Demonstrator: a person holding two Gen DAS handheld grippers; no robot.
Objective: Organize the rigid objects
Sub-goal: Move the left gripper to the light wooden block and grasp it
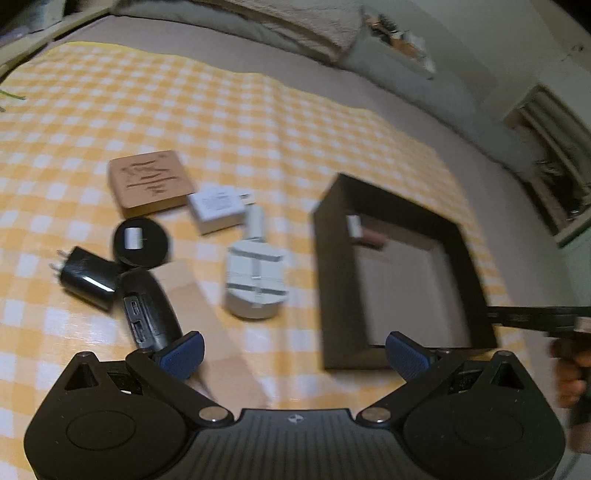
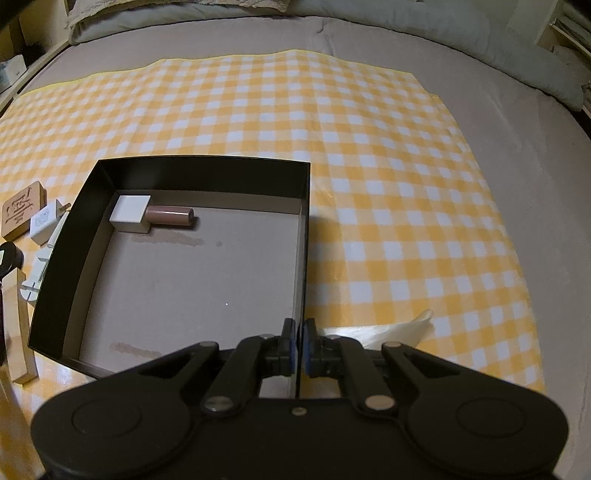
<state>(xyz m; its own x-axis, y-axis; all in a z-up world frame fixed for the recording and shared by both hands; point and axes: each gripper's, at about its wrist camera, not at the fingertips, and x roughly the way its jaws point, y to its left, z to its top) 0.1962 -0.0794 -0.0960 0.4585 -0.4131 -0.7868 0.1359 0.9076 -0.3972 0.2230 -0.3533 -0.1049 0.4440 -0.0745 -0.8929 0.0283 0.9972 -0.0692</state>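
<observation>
A black open box (image 2: 207,162) lies on the yellow checked cloth; a white block (image 2: 129,214) and a brown cylinder (image 2: 170,216) sit in its far left corner. My right gripper (image 2: 298,345) is shut on the box's right wall near the front corner. My left gripper (image 1: 293,350) is open and empty above the cloth, left of the box (image 1: 332,273). Ahead of it lie a grey-white tool (image 1: 255,282), a white charger (image 1: 218,208), a brown carved block (image 1: 149,182), a black round puck (image 1: 142,242), a black charger (image 1: 86,278), a black device (image 1: 151,314) and a wooden strip (image 1: 210,325).
The cloth (image 2: 388,184) covers a grey bed with rumpled bedding (image 2: 369,22) at the back. A pale crumpled piece (image 2: 402,328) lies on the cloth right of my right gripper. Shelving (image 1: 550,155) stands at the far right of the left wrist view.
</observation>
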